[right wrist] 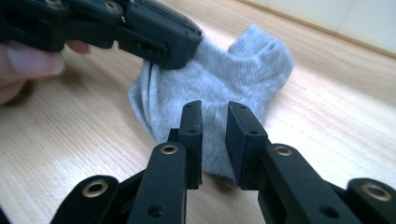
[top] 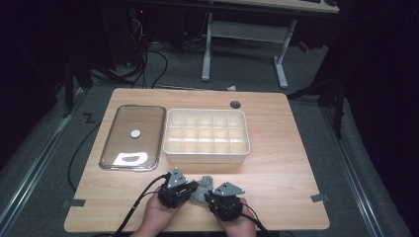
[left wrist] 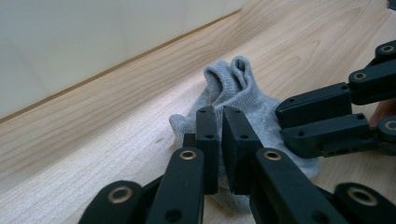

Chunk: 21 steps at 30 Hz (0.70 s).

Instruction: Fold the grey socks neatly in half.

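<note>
High view: a small grey knitted sock [top: 201, 189] lies crumpled on the light wooden table [top: 276, 163], close to its near edge, between the left gripper [top: 190, 189] and the right gripper [top: 210, 196], which meet over it. Left gripper view: the left gripper [left wrist: 219, 122] has its jaws nearly closed, a thin gap between the pads, resting against the sock [left wrist: 233, 93]; whether fabric is pinched there cannot be told. Right gripper view: the right gripper [right wrist: 215, 119] stands with its jaws a little apart, the sock [right wrist: 219, 81] showing in the gap, pads not clearly pressing it. Farther back on the table sit a white plastic compartment box [top: 206, 157] and, to its left, a clear rectangular lid [top: 132, 137] lying flat.
</note>
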Available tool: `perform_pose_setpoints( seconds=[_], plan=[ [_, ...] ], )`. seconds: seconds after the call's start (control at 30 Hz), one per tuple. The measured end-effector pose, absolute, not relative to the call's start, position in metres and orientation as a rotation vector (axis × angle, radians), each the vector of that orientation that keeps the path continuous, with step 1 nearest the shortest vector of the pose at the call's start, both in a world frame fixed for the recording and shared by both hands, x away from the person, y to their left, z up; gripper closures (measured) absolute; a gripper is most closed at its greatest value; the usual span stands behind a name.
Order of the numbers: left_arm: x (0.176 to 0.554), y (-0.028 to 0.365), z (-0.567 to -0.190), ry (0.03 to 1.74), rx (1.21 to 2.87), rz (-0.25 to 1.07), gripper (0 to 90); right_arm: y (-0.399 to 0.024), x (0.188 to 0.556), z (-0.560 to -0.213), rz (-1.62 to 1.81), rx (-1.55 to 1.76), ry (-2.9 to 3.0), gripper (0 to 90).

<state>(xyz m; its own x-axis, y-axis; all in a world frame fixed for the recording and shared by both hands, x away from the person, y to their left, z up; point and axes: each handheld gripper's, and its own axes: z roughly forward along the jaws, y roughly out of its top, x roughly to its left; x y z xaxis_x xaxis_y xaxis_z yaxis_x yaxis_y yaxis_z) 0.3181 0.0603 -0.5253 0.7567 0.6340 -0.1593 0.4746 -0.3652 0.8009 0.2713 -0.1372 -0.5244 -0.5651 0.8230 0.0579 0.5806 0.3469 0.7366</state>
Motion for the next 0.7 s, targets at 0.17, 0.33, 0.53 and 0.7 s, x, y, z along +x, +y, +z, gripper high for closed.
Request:
perform_pose_setpoints(
  seconds=[0.17,0.33,0.53,0.7],
  plan=[
    [0.310,0.060,-0.516,0.820,1.999,0.221,84.1,-0.135,0.270,-0.526,1.047,1.242,2.273,78.6],
    [0.301,0.054,-0.508,0.788,1.978,0.211,82.5,-0.136,0.271,-0.526,1.052,1.243,2.275,78.8],
    [0.301,0.052,-0.521,0.815,2.055,0.265,82.8,-0.135,0.270,-0.527,1.047,1.233,2.268,78.8],
    [0.297,0.046,-0.529,0.790,2.102,0.364,83.0,-0.135,0.272,-0.524,1.027,1.248,2.287,78.6]
  ],
)
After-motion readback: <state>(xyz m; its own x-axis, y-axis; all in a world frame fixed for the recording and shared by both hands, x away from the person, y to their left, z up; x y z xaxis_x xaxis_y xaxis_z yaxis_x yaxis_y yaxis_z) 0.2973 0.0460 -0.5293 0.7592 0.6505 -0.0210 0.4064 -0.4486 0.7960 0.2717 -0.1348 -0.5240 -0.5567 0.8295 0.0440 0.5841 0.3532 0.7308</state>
